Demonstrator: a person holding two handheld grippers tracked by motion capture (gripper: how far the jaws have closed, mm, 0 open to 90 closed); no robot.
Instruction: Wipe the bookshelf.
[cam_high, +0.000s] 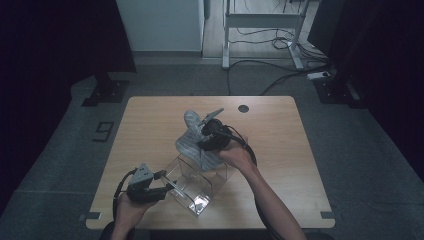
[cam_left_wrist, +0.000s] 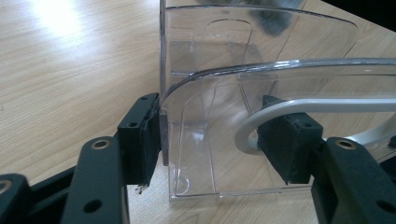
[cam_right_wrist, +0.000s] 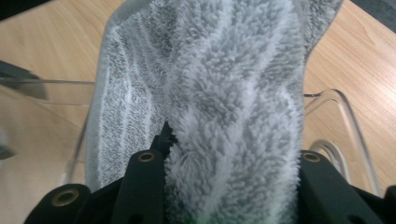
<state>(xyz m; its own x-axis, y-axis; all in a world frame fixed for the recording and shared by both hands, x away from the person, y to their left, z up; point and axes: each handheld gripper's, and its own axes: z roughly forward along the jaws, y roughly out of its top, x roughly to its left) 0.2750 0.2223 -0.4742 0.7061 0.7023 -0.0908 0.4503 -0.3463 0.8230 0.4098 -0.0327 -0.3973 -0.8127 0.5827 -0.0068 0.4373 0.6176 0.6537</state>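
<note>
Clearly the grey towel (cam_right_wrist: 219, 107) sits clamped between the right gripper (cam_high: 212, 134) jaws, its long axis running ahead of them over the clear box (cam_left_wrist: 243, 126), whose near wall the left gripper (cam_high: 150, 187) jaws pinch on the tabletop (cam_high: 150, 125).

Wooden table (cam_high: 150, 125) (pale top): clear plastic container (cam_high: 195, 186) on it.

L gripper (cam_high: 167, 188) low, R gripper (cam_high: 206, 136) raised, both clamped
</note>
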